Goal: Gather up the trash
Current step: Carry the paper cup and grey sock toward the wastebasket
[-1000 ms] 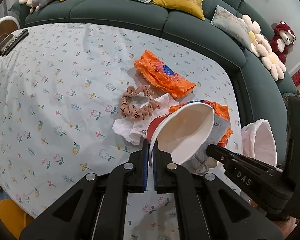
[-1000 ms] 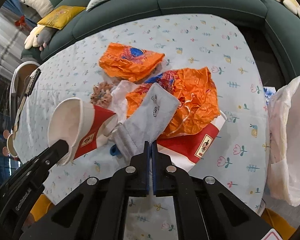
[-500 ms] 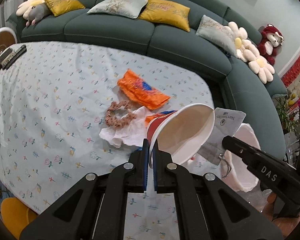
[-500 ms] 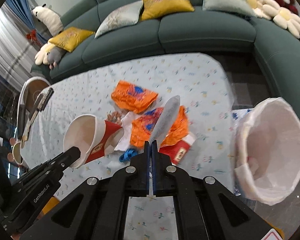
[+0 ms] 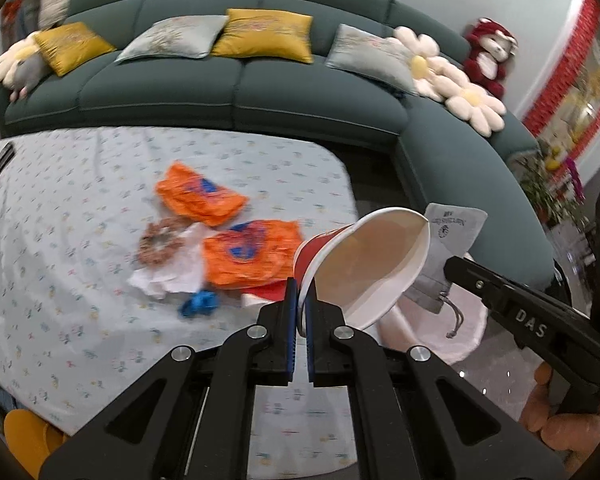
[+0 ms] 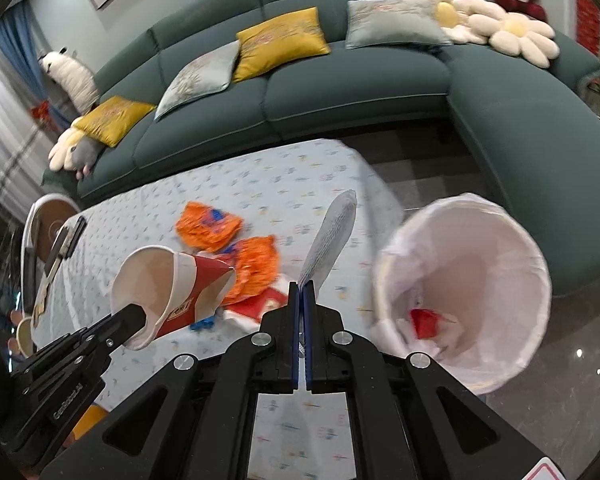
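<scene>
My left gripper is shut on the rim of a red and white paper cup, held in the air past the table's right end; the cup also shows in the right wrist view. My right gripper is shut on a grey drawstring pouch, held up beside the white-lined trash bin; the pouch shows in the left wrist view behind the cup. The bin holds a red scrap and white paper.
On the flowered tablecloth lie two orange plastic bags, a scrunchie, a white tissue, a blue scrap and a red packet. A green sofa curves behind and to the right.
Both grippers have risen and moved right, away from the table, carrying the cup and the pouch toward the bin. The bin now sits closer, right of the pouch.
</scene>
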Tool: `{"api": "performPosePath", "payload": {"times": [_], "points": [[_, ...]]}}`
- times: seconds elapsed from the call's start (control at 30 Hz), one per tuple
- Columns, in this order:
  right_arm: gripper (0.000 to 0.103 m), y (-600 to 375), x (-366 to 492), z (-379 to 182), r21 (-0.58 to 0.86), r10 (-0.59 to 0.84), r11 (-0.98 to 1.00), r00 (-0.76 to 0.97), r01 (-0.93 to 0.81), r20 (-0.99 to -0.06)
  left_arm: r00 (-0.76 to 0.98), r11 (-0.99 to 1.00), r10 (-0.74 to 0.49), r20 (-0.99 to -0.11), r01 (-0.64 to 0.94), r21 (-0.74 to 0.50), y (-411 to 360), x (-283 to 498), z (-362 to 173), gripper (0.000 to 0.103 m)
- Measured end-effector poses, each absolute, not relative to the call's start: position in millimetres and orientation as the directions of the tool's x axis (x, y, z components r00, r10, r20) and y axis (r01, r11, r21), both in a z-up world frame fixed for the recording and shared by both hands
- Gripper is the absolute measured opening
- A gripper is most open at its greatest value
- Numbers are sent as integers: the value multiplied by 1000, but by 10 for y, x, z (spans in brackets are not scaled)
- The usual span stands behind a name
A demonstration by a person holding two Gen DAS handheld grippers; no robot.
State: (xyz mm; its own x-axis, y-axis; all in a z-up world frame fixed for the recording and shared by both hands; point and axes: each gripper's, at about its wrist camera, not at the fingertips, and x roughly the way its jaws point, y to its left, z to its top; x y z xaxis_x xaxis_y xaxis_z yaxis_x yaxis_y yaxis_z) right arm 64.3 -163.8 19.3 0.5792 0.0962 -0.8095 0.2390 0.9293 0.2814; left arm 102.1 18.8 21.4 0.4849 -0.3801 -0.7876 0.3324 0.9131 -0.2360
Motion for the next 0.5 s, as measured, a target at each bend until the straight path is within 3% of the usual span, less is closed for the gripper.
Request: {"api": "performPosePath", "payload": {"times": [0.5], "points": [[2,-2657,129,22,262,-5,883,565,390,-825,384,827,-466,-797,509,-238,-1143,839,133,4]]}}
